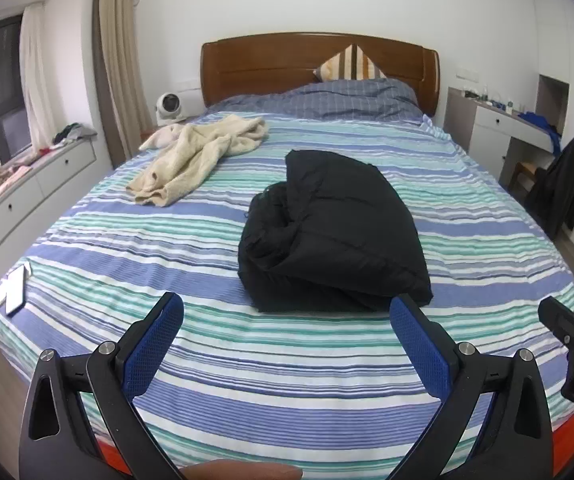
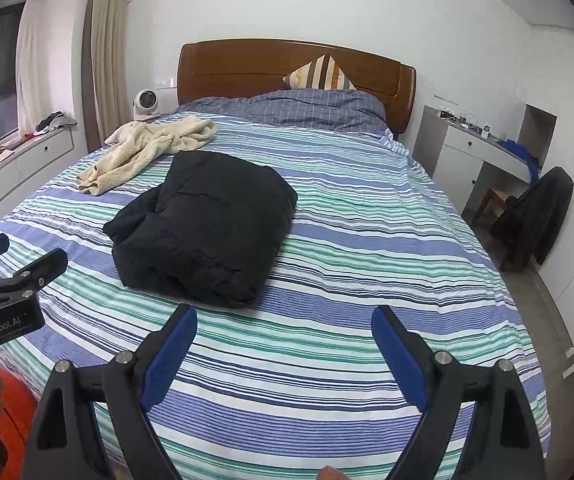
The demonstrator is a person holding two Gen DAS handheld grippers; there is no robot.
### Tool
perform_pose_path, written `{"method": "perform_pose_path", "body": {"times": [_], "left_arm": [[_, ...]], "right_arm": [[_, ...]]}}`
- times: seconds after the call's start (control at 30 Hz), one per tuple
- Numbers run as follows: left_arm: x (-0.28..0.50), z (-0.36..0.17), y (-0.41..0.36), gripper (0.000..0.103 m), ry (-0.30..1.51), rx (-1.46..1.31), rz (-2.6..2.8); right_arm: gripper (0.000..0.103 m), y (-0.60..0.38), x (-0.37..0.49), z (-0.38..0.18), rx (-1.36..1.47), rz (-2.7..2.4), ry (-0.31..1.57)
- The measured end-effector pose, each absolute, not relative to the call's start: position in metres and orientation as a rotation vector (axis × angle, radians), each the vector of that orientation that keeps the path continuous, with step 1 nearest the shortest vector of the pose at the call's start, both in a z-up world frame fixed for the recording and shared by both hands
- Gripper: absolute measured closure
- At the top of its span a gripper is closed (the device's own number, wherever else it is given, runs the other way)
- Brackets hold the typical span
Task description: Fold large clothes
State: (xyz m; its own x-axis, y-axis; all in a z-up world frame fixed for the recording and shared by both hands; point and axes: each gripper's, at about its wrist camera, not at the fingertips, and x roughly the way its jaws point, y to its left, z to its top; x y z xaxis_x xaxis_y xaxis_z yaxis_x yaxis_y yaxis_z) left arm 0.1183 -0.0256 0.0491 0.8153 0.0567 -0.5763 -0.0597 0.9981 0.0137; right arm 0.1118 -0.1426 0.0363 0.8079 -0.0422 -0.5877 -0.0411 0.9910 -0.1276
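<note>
Left wrist view gives us the black garment (image 1: 333, 232) folded into a thick bundle, lying on the striped bed sheet (image 1: 215, 248) around the middle of the bed. We see our left gripper (image 1: 287, 320) low over the near part of the sheet with its blue pads spread wide, touching nothing and apart from the bundle. From the right wrist view, the same black garment (image 2: 207, 228) sits left of centre, and our right gripper (image 2: 283, 330) is likewise wide apart and holds nothing. Farther up the bed a cream fleecy garment (image 1: 203, 156) lies crumpled near the left edge, well apart from the black one. At the head we find a blue checked duvet (image 1: 339, 98) with a striped cushion (image 1: 353, 63) leaning on the wooden headboard (image 1: 255, 64). A dark coat hangs over a chair (image 2: 535, 216) by the desk. We cannot tell what the drawers (image 1: 19, 196) under the window hold; loose clothes lie on top.
</note>
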Motion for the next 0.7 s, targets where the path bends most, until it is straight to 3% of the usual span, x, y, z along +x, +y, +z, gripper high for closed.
{"method": "perform_pose_path", "body": {"times": [0.7], "left_arm": [[0.1190, 0.0480, -0.0209, 0.000, 0.613, -0.014, 0.075]], "right_arm": [[0.012, -0.1325, 0.1168, 0.0321, -0.138, 0.017, 0.654]]}}
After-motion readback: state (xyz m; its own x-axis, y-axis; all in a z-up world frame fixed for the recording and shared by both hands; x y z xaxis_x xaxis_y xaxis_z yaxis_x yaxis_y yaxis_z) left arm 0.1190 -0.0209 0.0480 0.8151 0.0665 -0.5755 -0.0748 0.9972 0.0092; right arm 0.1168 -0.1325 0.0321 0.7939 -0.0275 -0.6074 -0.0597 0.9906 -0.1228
